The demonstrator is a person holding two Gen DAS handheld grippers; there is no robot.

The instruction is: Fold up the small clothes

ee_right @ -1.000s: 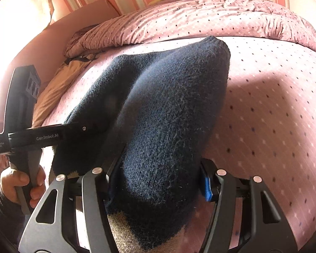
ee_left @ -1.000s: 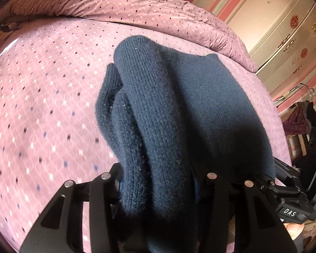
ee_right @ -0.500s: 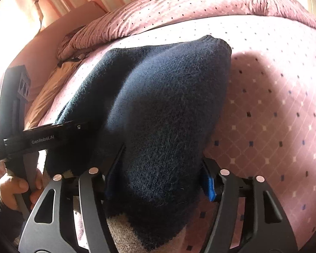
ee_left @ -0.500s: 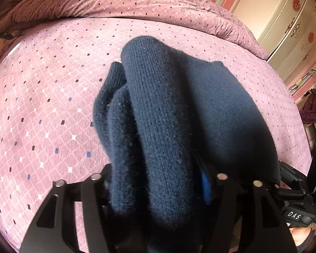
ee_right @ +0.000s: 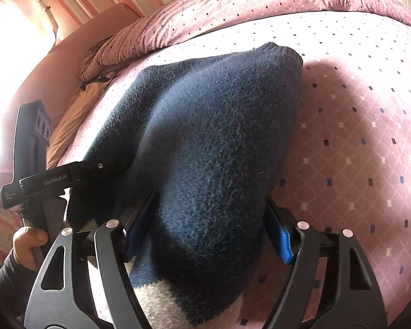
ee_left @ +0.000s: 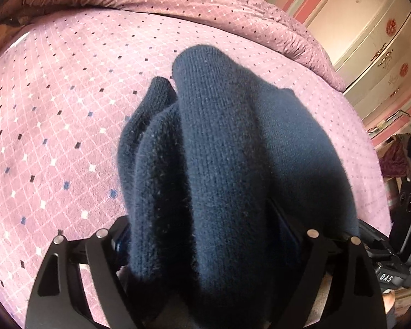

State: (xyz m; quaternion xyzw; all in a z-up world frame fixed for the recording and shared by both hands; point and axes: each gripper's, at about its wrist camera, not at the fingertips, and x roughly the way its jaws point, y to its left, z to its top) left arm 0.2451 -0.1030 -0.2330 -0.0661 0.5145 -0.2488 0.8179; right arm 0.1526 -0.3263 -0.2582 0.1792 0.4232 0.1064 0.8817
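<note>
A dark navy knitted garment [ee_left: 233,164] with a beige patch near its lower edge [ee_right: 161,298] hangs over a pink patterned bed. My left gripper [ee_left: 205,246] has the bunched knit filling the space between its jaws; the fingertips are hidden by fabric. My right gripper [ee_right: 208,235] holds another edge of the same garment [ee_right: 205,142], with blue pads [ee_right: 283,244] showing at the sides of the cloth. The left gripper's body [ee_right: 41,181] shows at the left of the right wrist view, touching the garment.
The pink bedspread [ee_left: 54,109] with small diamond dots spreads all around. A rumpled duvet [ee_left: 178,2] lies along the far side. A cream cabinet [ee_left: 383,44] stands at the right. A tan pillow [ee_right: 68,126] lies by the headboard.
Both grippers with the garment have come lower and closer to the bedspread. The cloth hangs in nearly the same shape between them.
</note>
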